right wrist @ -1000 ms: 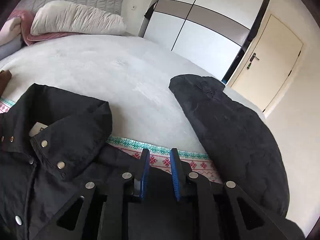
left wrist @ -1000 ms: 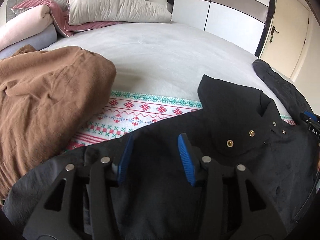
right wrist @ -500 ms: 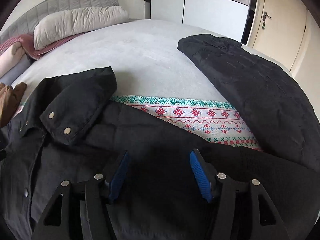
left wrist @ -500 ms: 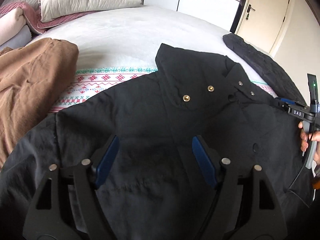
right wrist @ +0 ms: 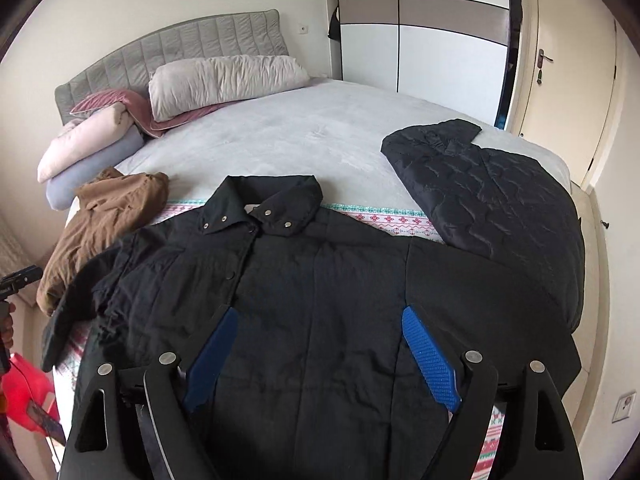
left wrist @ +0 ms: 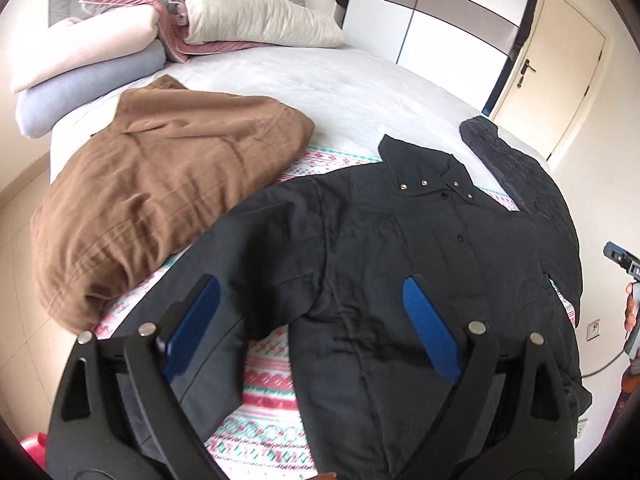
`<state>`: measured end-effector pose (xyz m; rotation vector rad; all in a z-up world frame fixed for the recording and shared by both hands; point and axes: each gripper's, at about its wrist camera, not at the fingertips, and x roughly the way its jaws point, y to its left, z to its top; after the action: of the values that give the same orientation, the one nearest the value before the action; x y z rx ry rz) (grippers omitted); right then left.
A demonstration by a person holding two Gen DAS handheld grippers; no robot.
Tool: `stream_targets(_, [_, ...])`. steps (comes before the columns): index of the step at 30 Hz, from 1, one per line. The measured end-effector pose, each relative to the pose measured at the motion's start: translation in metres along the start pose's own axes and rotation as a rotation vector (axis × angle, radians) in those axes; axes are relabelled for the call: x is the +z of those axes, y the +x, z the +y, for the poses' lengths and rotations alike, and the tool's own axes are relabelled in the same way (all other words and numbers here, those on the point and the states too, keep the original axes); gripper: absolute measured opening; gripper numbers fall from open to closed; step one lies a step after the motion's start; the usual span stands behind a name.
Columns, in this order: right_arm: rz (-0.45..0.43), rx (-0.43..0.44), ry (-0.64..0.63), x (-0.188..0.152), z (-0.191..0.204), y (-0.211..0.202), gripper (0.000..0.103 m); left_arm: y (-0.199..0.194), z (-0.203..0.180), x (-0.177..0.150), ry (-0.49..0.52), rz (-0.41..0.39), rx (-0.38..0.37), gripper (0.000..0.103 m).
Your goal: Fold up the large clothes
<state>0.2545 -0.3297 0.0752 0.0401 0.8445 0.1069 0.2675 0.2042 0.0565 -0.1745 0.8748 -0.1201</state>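
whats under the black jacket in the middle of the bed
Under the black jacket lies a patterned blanket, its red and green bands showing past the collar and by the left sleeve. How it looks beneath the jacket's body is covered.

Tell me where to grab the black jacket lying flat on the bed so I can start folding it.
Take the black jacket by its sleeves. In the left wrist view one sleeve lies loose along the near edge, free to pinch from above. The left gripper and right gripper have just been opening, with nothing between them. The collar is snapped shut and bulky, probably a worse hold.
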Motion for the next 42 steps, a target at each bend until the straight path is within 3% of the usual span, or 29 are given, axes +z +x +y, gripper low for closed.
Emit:
stream_targets(5, [0.019, 0.049, -0.028, -0.036, 0.023, -0.044, 0.086, -0.038, 0.079, -0.046, -0.145, 0.010, 0.044, 0.093])
stream_targets(9, [-0.002, 0.077, -0.054, -0.064, 0.044, -0.067, 0.087, -0.039, 0.135, -0.086, -0.260, 0.035, 0.091, 0.093])
stream_targets(15, [0.033, 0.100, -0.069, -0.094, 0.069, -0.065, 0.087, -0.006, 0.195, -0.133, -0.454, 0.129, 0.031, 0.091])
stream_targets(18, [0.054, 0.083, -0.075, -0.103, 0.077, -0.055, 0.087, 0.021, 0.205, -0.147, -0.504, 0.193, -0.010, 0.083])
stream_targets(19, [0.066, 0.080, -0.072, -0.104, 0.078, -0.050, 0.087, 0.030, 0.205, -0.149, -0.508, 0.215, -0.006, 0.070])
stream_targets(20, [0.078, 0.078, -0.065, -0.105, 0.079, -0.046, 0.087, 0.037, 0.203, -0.150, -0.509, 0.230, -0.001, 0.042])
stream_targets(22, [0.102, 0.079, -0.048, -0.108, 0.079, -0.039, 0.087, 0.039, 0.196, -0.143, -0.488, 0.215, 0.015, 0.007])
stream_targets(25, [0.131, 0.071, -0.040, -0.111, 0.080, -0.030, 0.087, -0.003, 0.179, -0.104, -0.377, 0.016, 0.082, 0.006])
stream_targets(28, [0.152, 0.044, -0.049, -0.112, 0.081, -0.021, 0.087, -0.060, 0.177, -0.053, -0.338, -0.206, 0.134, 0.005])
stream_targets(31, [0.170, 0.029, -0.043, -0.113, 0.080, -0.010, 0.087, -0.097, 0.186, -0.002, -0.313, -0.325, 0.177, 0.004])
stream_targets(32, [0.175, 0.028, -0.038, -0.113, 0.080, -0.007, 0.087, -0.105, 0.188, 0.011, -0.299, -0.362, 0.221, 0.000])
stream_targets(34, [0.185, 0.030, -0.029, -0.115, 0.080, 0.001, 0.087, -0.114, 0.188, 0.029, -0.233, -0.434, 0.393, 0.000])
stream_targets(35, [0.189, 0.032, -0.024, -0.116, 0.080, 0.005, 0.087, -0.113, 0.191, 0.034, -0.204, -0.454, 0.475, 0.000])
stream_targets(37, [0.200, 0.041, -0.015, -0.119, 0.081, 0.013, 0.087, -0.098, 0.208, 0.038, -0.203, -0.406, 0.535, 0.000])
stream_targets(40, [0.218, 0.054, -0.005, -0.121, 0.083, 0.021, 0.087, -0.074, 0.221, 0.020, -0.207, -0.308, 0.514, 0.003])
stream_targets(42, [0.212, 0.060, -0.003, -0.120, 0.082, 0.021, 0.087, -0.059, 0.213, 0.003, -0.181, -0.260, 0.491, 0.023])
